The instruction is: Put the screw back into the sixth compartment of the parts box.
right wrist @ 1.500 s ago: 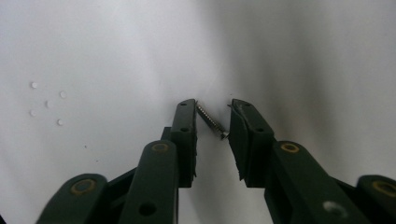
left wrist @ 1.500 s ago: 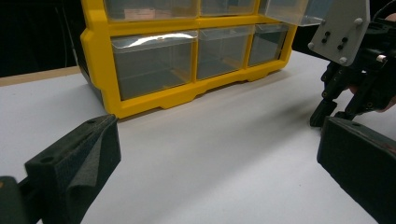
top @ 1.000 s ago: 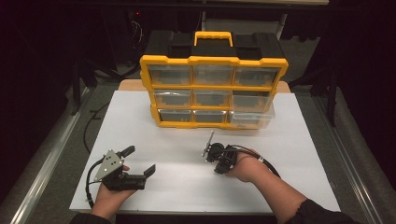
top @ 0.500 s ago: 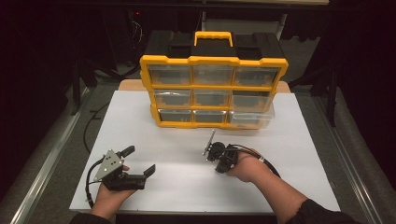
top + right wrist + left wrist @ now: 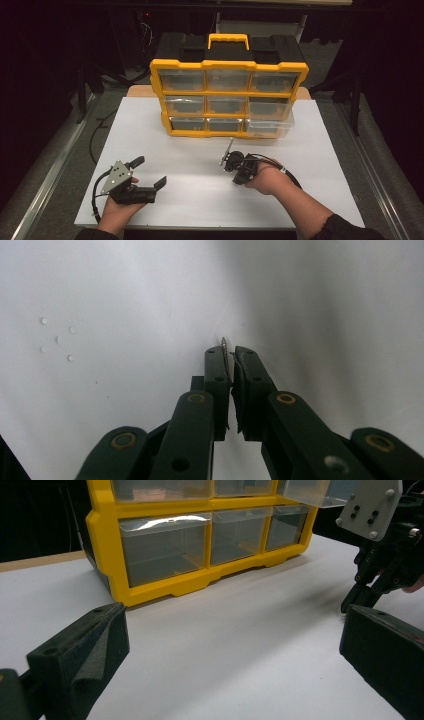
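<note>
Thin metal piece (image 5: 224, 347) between right gripper (image 5: 229, 354) jaws

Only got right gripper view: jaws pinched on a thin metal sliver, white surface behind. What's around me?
Observer: A yellow drawer organizer stands on the white table, beyond the right gripper.
Operator: Any drawer open for the metal sliver?
Observer: The bottom right drawer sticks out past the frame.
Operator: Left side?
Observer: The left gripper sits near the table's front left, jaws wide open and empty.
</note>
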### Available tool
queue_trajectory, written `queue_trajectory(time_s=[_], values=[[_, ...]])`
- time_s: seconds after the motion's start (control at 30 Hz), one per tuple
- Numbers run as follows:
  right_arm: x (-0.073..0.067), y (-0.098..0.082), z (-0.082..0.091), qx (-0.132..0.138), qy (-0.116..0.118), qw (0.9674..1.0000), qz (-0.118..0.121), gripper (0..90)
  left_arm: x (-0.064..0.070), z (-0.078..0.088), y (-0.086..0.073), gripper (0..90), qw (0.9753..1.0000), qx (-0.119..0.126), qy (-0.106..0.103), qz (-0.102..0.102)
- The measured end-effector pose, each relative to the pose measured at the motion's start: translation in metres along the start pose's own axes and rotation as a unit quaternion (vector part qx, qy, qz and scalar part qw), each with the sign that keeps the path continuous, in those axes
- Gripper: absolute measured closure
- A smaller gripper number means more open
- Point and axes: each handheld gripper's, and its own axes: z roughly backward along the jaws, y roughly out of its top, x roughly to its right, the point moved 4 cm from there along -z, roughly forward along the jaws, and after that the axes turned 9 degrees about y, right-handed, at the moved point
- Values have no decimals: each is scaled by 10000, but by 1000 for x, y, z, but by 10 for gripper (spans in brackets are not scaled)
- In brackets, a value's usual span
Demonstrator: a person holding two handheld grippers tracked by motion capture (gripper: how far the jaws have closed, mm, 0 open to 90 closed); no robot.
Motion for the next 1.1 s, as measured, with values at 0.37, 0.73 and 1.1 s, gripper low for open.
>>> queue_trajectory(time_s=[0.37,0.73,1.1], values=[[0,-4,4,57,37,10000,-31,877,0,0,0,1,10000,-3,0,-3],[4,-14,25,134,-38,9998,-143,878,0,-1,0,1,10000,-12,-5,-16],[8,-26,51,213,-148,9994,-232,877,1,-1,0,1,10000,-17,-11,-25]])
